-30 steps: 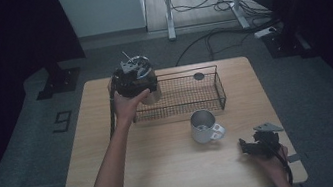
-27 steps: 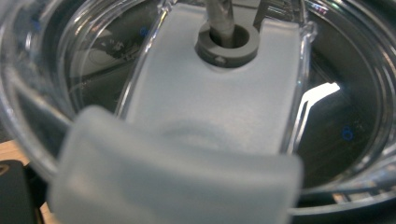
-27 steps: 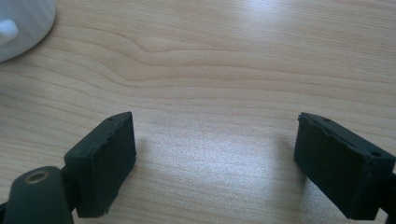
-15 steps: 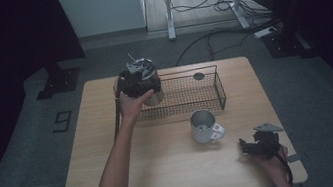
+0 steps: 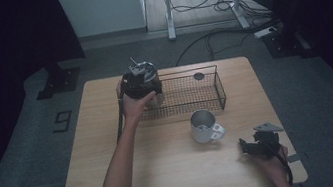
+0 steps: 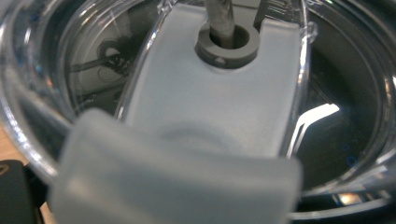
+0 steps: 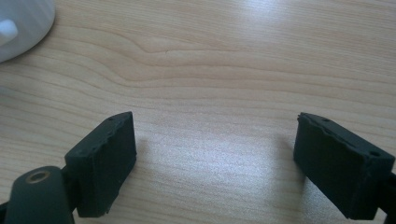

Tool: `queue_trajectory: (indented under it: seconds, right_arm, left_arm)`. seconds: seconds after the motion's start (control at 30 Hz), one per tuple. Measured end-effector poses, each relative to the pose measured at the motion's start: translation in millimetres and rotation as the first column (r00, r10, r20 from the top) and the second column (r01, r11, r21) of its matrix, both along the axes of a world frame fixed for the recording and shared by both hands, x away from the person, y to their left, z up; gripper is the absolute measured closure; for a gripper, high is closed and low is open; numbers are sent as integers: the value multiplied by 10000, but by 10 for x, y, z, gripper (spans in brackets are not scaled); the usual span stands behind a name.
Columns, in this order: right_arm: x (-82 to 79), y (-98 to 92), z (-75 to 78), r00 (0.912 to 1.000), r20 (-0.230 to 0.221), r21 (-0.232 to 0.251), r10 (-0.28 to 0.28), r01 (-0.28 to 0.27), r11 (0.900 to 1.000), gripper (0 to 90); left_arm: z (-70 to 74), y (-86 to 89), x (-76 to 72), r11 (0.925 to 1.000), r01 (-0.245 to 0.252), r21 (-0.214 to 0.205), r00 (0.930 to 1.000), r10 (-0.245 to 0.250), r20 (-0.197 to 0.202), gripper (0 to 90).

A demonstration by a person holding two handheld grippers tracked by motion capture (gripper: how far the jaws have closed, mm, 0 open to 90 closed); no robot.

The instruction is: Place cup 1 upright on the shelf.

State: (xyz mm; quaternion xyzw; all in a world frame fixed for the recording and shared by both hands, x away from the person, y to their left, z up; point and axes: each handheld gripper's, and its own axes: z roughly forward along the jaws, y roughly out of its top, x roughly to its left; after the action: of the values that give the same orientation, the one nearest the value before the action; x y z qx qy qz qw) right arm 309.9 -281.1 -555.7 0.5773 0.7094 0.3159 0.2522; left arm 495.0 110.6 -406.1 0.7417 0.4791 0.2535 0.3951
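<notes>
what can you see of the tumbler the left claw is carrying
The tumbler looks like shiny metal, upright, at the left end of the black wire basket, whether resting in it cannot be told. The left claw grips it from above. Up close, its clear plastic lid has a frosted slider piece and a grey ring hole with a straw through it.

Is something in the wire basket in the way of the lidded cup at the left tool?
Nothing visible. The lidded cup is at the left end of the wire basket; the only other thing there, a dark disc, lies near the far wall, aside. The spot under the cup is hidden.
</notes>
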Motion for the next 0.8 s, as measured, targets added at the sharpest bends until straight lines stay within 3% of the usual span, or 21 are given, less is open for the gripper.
queue_trajectory:
  seconds: [0.8]
  right_arm:
    - [0,-1,0,10000,7,-11,6,-6,10000,131]
  left_arm:
    - [-318,-35,107,9995,-215,210,9978,227,-626,40]
